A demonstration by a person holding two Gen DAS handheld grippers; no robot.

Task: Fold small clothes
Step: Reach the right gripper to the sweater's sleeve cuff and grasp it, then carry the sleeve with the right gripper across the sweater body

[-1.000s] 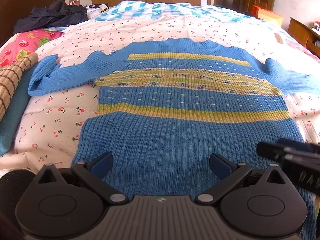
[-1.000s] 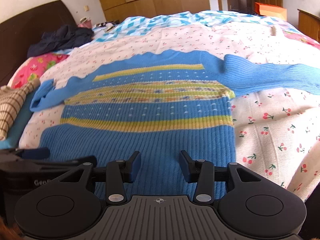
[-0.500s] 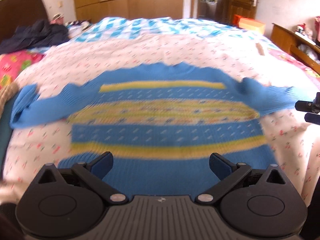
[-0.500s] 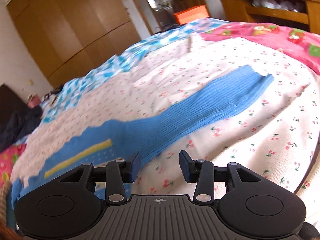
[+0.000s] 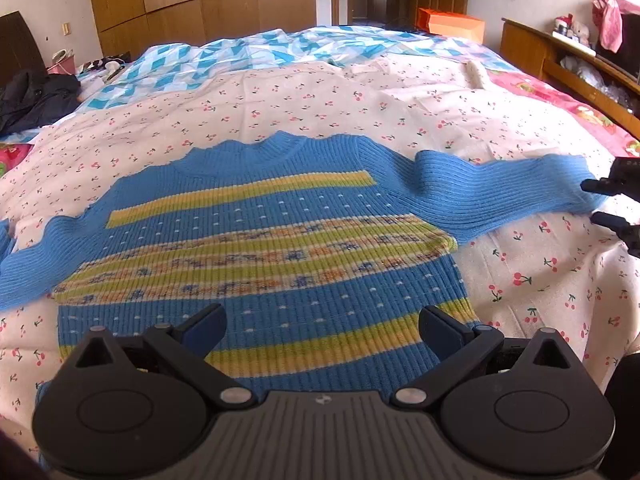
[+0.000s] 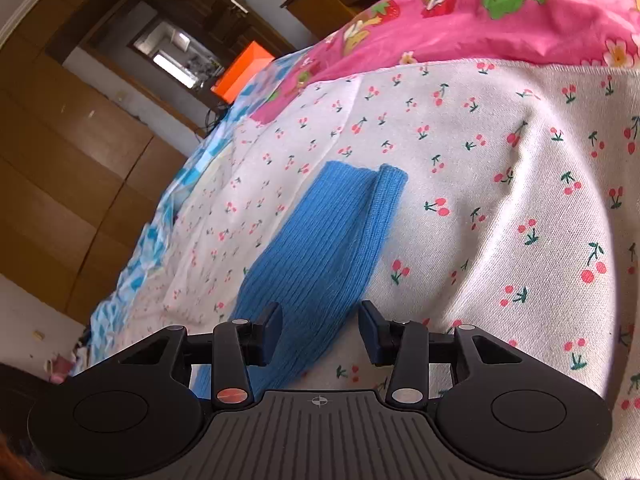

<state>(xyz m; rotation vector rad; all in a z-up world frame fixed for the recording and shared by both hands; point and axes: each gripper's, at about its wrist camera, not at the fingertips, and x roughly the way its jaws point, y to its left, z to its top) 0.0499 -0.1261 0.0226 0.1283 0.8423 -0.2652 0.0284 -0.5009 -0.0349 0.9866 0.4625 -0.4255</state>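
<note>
sweater (image 5: 256, 240) | blue ribbed knit, yellow stripes, patterned band | flat, front up | sleeves spread sideways

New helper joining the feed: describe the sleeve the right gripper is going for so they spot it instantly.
On the cherry-print sheet lies a blue striped sweater. Its plain blue sleeve stretches toward the bed's pink-quilt side, ending by the open right gripper.

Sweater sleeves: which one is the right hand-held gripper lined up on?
The sleeve stretched out flat toward the pink bedding. The right hand-held gripper sits open at its cuff; the other sleeve lies opposite.
</note>
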